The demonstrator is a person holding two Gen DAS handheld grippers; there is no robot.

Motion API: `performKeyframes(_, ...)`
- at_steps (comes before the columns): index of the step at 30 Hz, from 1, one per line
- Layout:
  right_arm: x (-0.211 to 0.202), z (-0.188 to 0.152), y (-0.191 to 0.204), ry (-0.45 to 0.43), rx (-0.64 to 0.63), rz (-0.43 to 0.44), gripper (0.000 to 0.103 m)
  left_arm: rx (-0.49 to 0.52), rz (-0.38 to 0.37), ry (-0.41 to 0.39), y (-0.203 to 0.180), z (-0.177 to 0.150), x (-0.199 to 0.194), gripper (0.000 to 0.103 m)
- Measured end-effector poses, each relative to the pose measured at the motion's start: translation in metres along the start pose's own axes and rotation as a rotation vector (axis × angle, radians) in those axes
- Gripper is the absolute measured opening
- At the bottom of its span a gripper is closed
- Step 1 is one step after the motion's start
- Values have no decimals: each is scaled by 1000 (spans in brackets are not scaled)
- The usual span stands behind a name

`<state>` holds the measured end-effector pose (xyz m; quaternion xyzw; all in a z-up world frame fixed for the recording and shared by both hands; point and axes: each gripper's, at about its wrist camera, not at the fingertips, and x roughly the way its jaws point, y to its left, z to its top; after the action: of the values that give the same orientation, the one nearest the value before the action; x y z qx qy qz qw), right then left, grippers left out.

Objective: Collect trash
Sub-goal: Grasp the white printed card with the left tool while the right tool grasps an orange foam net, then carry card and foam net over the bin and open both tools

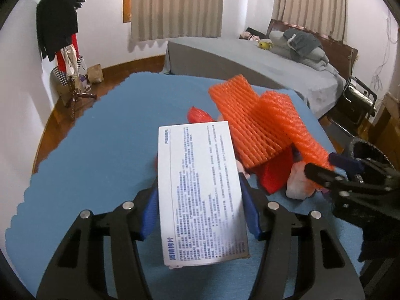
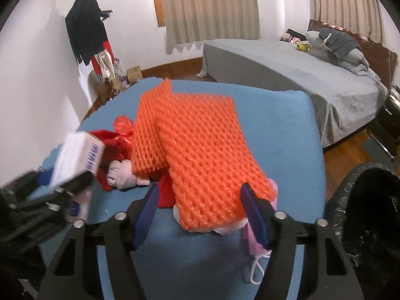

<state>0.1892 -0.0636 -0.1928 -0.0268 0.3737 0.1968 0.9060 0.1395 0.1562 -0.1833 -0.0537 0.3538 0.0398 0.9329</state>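
Left wrist view: your left tongs [image 1: 200, 200] sit approx half open, blue pads clamped on both sides of the white box [image 1: 200, 190], held above the blue table [image 1: 87, 162]. Right tongs [image 2: 200, 215] also approx half open; the right pad touches the orange foam net [image 2: 200, 150], the left one stands clear, so grip unclear.

Trash heaped on the tabletop [image 2: 287, 135], bed behind it.

The box [image 1: 202, 187] sits at the near left, the foam netting [image 2: 200, 150] to its right over the crumpled bag [image 2: 112, 135] and tissues [image 2: 122, 172]. A lined bin [image 2: 370, 212] stands off the tabletop's near right; the bed [image 2: 312, 75] lies far right, the coat rack [image 2: 87, 32] far left.
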Motion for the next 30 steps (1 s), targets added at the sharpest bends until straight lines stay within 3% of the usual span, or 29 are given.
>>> performKeyframes(3, 1, 1, -1, -1, -11, -6, 41, -5, -3, -10, 0, 2, -4, 55)
performKeyframes(5, -3, 2, -3, -7, -4, 27, 25, -4, -7, -16, -1, 4, -6, 55)
performKeyframes(7, -12, 5, -8, -19, 17, 72, 19, -10, -13, -20, -4, 4, -9, 55)
performKeyframes(11, -30, 8, -18, -40, 60, 113, 17, -6, -23, -33, -7, 5, -17, 55)
performKeyframes(17, -64, 9, -33, -92, 83, 107, 17, 6, -55, -61, -22, 14, -31, 55)
performKeyframes(24, -108, 6, -63, -141, 141, 69, 17, 48, -135, -93, -65, 21, -46, 55)
performKeyframes(30, -139, -10, -103, -167, 194, -16, 17, 101, -227, -102, -113, 22, -50, 55)
